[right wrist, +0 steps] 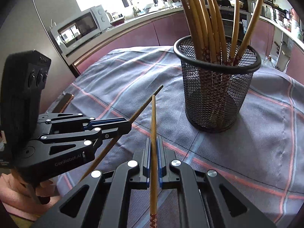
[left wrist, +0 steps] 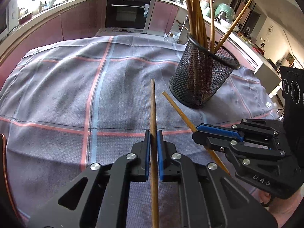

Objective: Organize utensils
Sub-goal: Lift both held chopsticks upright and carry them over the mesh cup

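A black mesh cup (left wrist: 201,72) stands on the checked cloth and holds several wooden chopsticks; it also shows in the right wrist view (right wrist: 216,91). My left gripper (left wrist: 153,134) is shut on a chopstick (left wrist: 153,106) that points forward, short of the cup. My right gripper (right wrist: 154,142) is shut on a second chopstick (right wrist: 153,117), tip toward the cup. Each gripper shows in the other's view: the right one (left wrist: 197,131) with its chopstick (left wrist: 176,108), the left one (right wrist: 129,125) with its chopstick (right wrist: 146,102). Both are held above the cloth.
A grey cloth (left wrist: 76,95) with red and blue lines covers the table. A dark flat object (right wrist: 65,102) lies at the cloth's left edge in the right wrist view. Kitchen cabinets, an oven (left wrist: 127,13) and a microwave (right wrist: 81,28) stand behind.
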